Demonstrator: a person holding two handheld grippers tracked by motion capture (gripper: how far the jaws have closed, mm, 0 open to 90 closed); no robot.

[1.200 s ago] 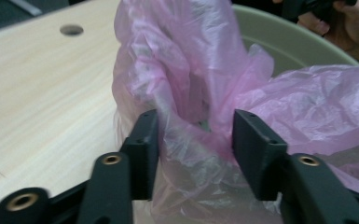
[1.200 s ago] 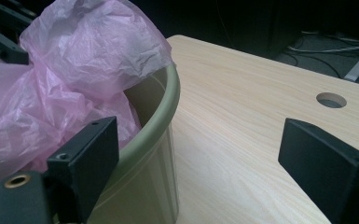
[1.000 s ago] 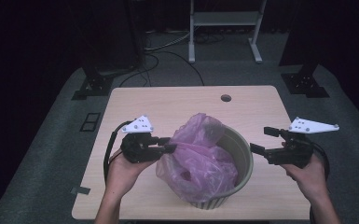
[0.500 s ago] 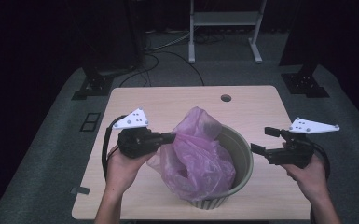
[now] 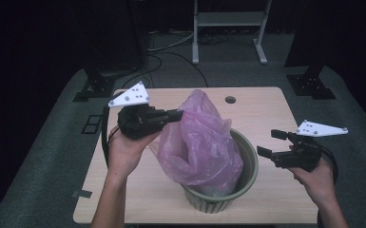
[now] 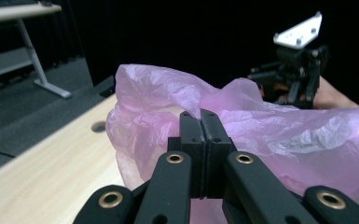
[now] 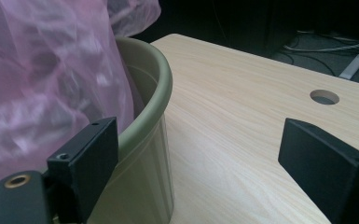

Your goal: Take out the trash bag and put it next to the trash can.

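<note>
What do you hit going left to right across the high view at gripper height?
left hand → left gripper, shut on the bag's edge → pink plastic bag → green bin, at its right rim → right gripper, jaws open → right hand

Table: light wood-grain top (image 5: 266, 114), rounded corners, one round cable hole (image 5: 230, 99) near the far edge.
Floor: dark grey carpet (image 5: 52, 156).
Beyond the table: white metal shelf frame (image 5: 228, 21); black cables (image 5: 171, 52) across the floor; black stand feet (image 5: 92, 88) left and right.
Light: table lit, surroundings near black.
</note>
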